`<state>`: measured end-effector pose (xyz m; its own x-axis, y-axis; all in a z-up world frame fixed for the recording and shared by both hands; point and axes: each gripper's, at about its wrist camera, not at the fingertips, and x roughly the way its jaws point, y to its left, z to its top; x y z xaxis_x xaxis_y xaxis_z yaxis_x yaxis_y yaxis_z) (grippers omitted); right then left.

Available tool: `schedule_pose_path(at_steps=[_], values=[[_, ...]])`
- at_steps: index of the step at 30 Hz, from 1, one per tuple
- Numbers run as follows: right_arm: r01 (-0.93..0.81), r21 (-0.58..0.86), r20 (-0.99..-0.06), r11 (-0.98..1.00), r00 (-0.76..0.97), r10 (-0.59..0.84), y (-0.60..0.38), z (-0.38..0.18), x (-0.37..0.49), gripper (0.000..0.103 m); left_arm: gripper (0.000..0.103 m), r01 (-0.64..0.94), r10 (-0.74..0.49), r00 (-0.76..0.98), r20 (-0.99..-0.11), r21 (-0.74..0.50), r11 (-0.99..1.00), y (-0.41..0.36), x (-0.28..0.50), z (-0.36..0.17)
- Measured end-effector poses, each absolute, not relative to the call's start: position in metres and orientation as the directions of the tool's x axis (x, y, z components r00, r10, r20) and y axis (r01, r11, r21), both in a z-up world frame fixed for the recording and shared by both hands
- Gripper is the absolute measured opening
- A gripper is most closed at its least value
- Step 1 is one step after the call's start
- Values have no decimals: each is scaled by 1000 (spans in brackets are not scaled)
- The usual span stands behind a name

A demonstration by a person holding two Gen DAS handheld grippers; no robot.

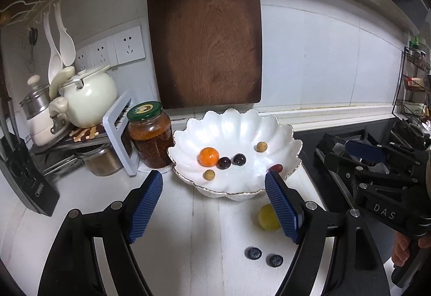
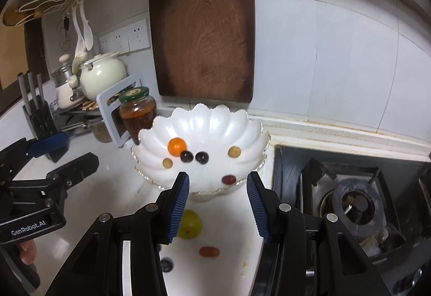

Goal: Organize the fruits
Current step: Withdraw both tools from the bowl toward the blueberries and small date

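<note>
Six small fruits already lay in the white bowl (image 1: pixel 280 131) at the desk's back edge. A green fruit (image 1: pixel 265 217), two blueberries (image 1: pixel 253 253) and a red one (image 2: pixel 209 251) remained near the front edge. Both the left hand-held gripper (image 1: pixel 214 205) and the right hand-held gripper (image 2: pixel 218 208) hung spread and empty.

Left wrist view rides its gripper, angled down over the countertop (image 1: pixel 204 228), close to the white bowl (image 1: pixel 234 126). Right wrist view does likewise from nearer the stove (image 2: pixel 350 201). Both share bowl, cutting board (image 2: pixel 202 26), wall.
</note>
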<state>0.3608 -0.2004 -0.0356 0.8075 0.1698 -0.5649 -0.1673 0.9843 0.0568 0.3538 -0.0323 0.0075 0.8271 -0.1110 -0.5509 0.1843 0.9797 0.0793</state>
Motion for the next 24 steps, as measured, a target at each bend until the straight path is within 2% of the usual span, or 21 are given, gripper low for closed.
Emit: schedule_pose_path(at_steps=[24], values=[[-166,27,-602,986,784,149,-193,-68,316,46,77,242,-176,764,-621,23,970,-28,316,-38]])
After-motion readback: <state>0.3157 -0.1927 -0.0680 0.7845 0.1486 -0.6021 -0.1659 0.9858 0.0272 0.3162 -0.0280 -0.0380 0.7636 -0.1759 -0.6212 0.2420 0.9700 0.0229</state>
